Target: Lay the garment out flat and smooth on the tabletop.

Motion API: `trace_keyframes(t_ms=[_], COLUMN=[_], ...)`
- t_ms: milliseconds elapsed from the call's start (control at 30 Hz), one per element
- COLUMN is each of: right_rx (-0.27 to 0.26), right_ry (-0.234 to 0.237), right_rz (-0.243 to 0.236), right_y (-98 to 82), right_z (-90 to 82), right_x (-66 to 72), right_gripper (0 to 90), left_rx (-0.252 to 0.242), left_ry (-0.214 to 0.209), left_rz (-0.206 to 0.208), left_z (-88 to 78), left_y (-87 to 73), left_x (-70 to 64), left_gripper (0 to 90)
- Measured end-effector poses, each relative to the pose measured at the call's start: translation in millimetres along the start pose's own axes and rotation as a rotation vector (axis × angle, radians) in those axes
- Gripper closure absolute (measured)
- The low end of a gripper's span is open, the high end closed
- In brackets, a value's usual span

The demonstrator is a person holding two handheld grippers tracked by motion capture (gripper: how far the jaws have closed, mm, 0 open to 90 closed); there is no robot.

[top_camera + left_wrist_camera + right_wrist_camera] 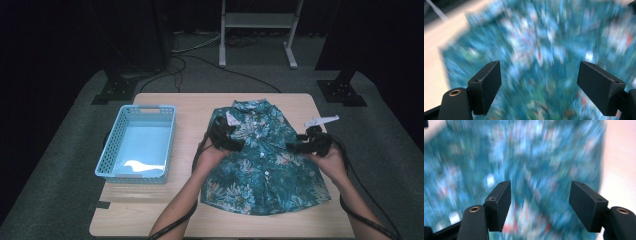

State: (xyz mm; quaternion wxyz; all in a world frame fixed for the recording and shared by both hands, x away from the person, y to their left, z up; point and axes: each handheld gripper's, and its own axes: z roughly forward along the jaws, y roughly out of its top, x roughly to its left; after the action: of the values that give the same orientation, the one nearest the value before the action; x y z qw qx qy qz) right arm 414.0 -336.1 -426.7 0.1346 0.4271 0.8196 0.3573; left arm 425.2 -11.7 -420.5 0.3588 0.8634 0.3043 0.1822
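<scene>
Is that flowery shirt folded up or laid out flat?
Laid out flat: the shirt lies spread on the table, front up, buttons and collar showing.

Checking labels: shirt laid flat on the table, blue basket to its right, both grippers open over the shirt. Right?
One error: the basket sits to the left of the shirt, not its right, as the high view shows. The rest holds: the shirt lies flat on the table, and the left gripper and right gripper both have open jaws over the fabric.
</scene>
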Motion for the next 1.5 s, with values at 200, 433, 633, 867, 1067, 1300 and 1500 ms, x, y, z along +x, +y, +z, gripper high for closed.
trace_keyframes(t_ms=[200, 433, 633, 867, 1067, 1300, 1500], right_rx=[0.065, 0.052, 0.03, 0.049, 0.035, 0.027, 0.038], right_ry=[0.007, -0.035, -0.018, 0.01, 0.026, 0.046, 0.067], right_rz=[-0.016, -0.069, -0.088, -0.119, -0.136, -0.159, -0.184], right_y=[-40.8, -53.4, -60.6, -68.3, -79.2, -92.4, -100.8], right_z=[14.7, 16.2, 13.2, 5.9, -1.2, -10.8, -18.1], right_x=[8.3, 19.1, 28.5, 44.7, 59.2, 76.1, 90.9], right_gripper=[31.4, 29.4, 29.4, 29.4, 29.3, 29.3, 29.4], left_rx=[0.116, 0.123, 0.134, 0.139, 0.132, 0.104, 0.089], left_ry=[-0.052, -0.067, -0.1, -0.12, -0.136, -0.154, -0.167], left_rz=[0.006, -0.01, -0.011, 0.014, 0.027, 0.042, 0.052], left_z=[28.5, 28.5, 19.0, 2.0, -11.6, -27.9, -41.4], left_y=[-31.1, -42.1, -51.3, -65.6, -77.8, -94.7, -107.7], left_x=[-7.9, -6.1, -9.6, -19.6, -28.2, -36.6, -45.9], left_gripper=[17.7, 12.4, 10.7, 10.7, 10.7, 10.7, 10.7])
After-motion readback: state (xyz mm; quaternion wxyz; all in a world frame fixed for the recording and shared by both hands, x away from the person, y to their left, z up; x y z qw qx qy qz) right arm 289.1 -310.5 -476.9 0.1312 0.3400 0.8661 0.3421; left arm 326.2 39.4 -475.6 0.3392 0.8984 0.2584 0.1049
